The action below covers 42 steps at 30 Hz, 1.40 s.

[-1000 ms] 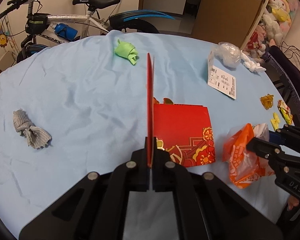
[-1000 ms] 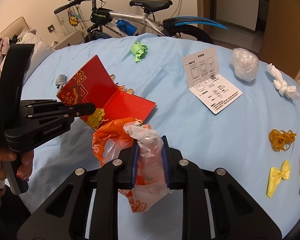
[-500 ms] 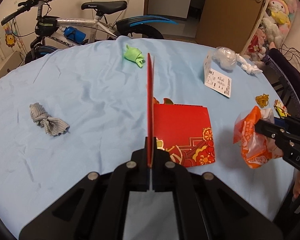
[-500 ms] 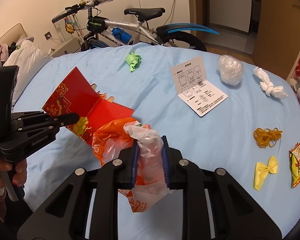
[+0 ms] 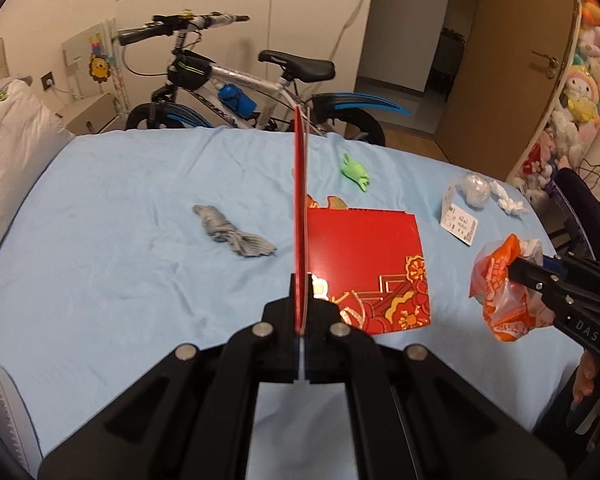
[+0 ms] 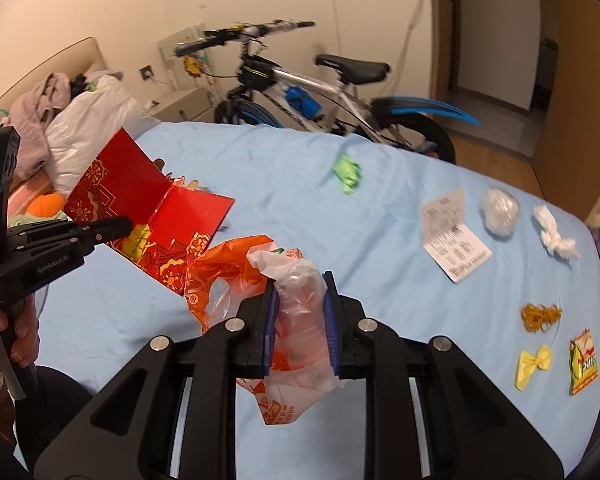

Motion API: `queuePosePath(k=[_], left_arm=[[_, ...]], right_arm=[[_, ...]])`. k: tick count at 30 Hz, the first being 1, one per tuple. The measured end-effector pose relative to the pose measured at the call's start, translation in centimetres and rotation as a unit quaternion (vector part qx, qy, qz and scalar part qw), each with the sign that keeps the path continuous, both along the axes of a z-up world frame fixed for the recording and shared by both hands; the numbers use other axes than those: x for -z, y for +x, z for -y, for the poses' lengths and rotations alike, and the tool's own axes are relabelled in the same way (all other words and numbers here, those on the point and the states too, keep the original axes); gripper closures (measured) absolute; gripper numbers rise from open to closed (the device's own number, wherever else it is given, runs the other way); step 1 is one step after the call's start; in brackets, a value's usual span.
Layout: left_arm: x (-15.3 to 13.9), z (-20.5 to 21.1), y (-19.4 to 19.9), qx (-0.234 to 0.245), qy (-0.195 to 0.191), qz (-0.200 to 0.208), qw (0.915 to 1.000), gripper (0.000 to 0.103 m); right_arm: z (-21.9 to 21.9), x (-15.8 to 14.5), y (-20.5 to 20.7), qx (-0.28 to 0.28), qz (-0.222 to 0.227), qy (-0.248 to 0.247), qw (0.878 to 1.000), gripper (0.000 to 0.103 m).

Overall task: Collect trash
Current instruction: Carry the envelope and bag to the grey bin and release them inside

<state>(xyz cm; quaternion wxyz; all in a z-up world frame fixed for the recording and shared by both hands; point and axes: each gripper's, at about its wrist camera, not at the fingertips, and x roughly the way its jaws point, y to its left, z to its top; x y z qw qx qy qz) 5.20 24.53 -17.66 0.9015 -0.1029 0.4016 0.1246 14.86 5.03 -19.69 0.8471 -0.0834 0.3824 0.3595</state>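
While I hold both tools above the blue-sheeted worktop (image 5: 120, 280), my left hand-held gripper (image 5: 301, 312) is clamped flat on one red card (image 5: 364, 264), one leaf on edge between the pads, the other hanging open to its right. My right hand-held gripper (image 6: 300, 320) pinches the bunched neck of one orange plastic bag (image 6: 228, 276), just right of the card and clear of the sheet. Both tools point steeply down; a hand (image 6: 4, 344) wraps the left handle.

Beyond the card I count one grey cloth knot (image 5: 236, 232) to its left and one green wad (image 5: 354, 170) farther back. Right of the card lie one leaflet (image 6: 456, 240), one clear plastic ball (image 6: 500, 210), one white tissue (image 6: 554, 232), one rubber-band tangle (image 6: 540, 314), one yellow bow (image 6: 534, 362) and one snack packet (image 6: 584, 362), the last three near the worktop's right edge. The sheet left of the card is mostly bare. One bicycle (image 5: 260, 88) stands past the far edge.
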Motion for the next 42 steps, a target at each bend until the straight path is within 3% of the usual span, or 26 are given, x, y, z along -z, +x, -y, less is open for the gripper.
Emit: queuePosePath(k=[5,9,14,22,28,34,37,42], left_arm=[[-3.4,-4.6,-6.9,-0.081,0.017,0.016,0.9965,0.102],[-5.8,-8.4,-13.4,-0.153,0.035,0.016,0.9875,0.102],[-9.2,-12.4,-22.1,-0.240,0.060,0.011,0.9689,0.102],[-16.3,-16.8,-33.5,-0.348,0.103,0.020,0.9316,0.102],[-19.6,-19.2,-39.0,-0.406,0.128,0.013,0.9049,0.102],[-20.1,-21.8,-42.6,-0.444,0.119,0.007,0.8882,0.102],[-19.5,-22.6,-43.6,-0.454,0.110,0.003,0.8840,0.102],[-18.6,-23.6,-44.2,-0.456,0.100,-0.006,0.8844,0.102]], right_arm=[[-4.6,-2.3,-3.1,-0.059,0.010,0.017,0.998,0.084],[-9.2,-4.2,-6.2,-0.117,0.015,0.034,0.992,0.084],[-15.7,-7.3,-10.8,-0.211,0.022,0.058,0.976,0.084],[-25.9,-14.1,-18.6,-0.346,0.031,0.114,0.931,0.084],[-32.8,-18.3,-24.6,-0.417,0.042,0.130,0.899,0.084],[-40.0,-19.9,-30.1,-0.466,0.029,0.118,0.876,0.084],[-42.2,-19.8,-32.2,-0.476,0.025,0.110,0.872,0.084],[-44.8,-20.0,-33.4,-0.481,-0.004,0.099,0.871,0.083]])
